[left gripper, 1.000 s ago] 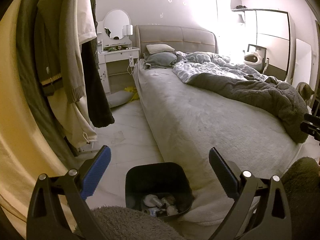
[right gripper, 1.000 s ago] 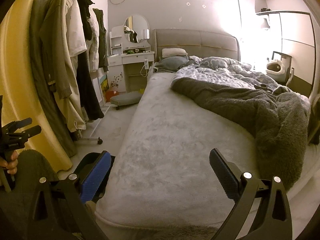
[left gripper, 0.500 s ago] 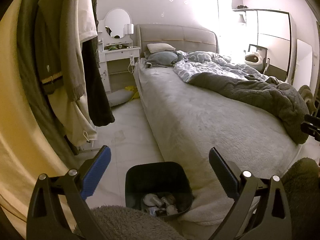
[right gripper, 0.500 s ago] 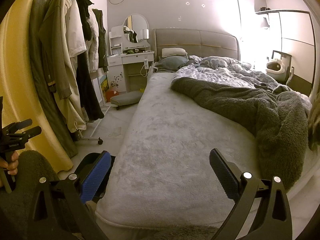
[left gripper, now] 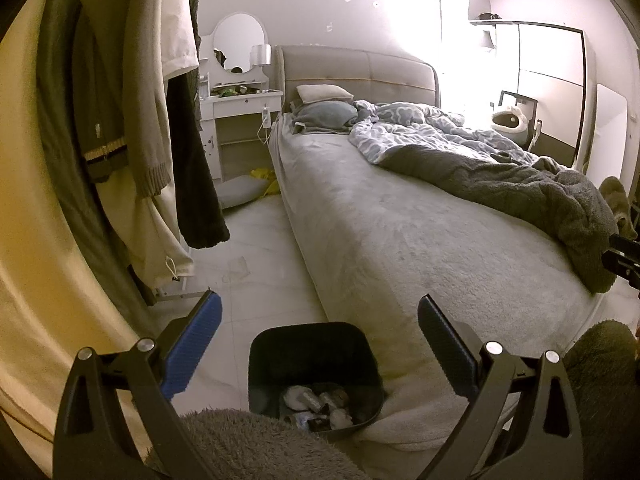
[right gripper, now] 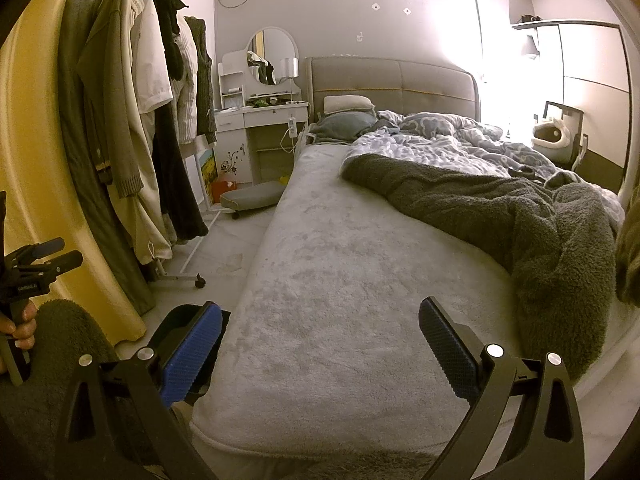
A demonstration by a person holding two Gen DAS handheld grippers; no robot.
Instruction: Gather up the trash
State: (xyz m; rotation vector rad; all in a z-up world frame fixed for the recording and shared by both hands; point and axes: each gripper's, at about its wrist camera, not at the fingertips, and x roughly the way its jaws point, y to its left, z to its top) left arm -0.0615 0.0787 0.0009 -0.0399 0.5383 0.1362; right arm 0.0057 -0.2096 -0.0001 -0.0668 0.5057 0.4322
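A dark trash bin [left gripper: 276, 364] stands on the floor at the bed's near corner, with crumpled trash [left gripper: 316, 402] in its bottom. My left gripper [left gripper: 318, 322] is open and empty, hovering above the bin. My right gripper [right gripper: 320, 322] is open and empty above the foot of the bed; the bin's edge [right gripper: 180, 320] shows behind its left finger. A flat clear wrapper [left gripper: 236, 268] lies on the floor by the bed, also in the right wrist view [right gripper: 230, 264]. The left gripper [right gripper: 36, 264] shows in a hand at the left edge.
A grey bed [right gripper: 340, 280] with a dark fleece blanket [right gripper: 520, 216] fills the middle. A clothes rack with hanging coats [left gripper: 132, 120] stands left on a wheeled base [right gripper: 184, 276]. A white vanity [right gripper: 264, 120] and a low cushion [right gripper: 250, 198] are at the back.
Both views have shifted only slightly; the left gripper has drifted a little. Both grippers stay open and empty.
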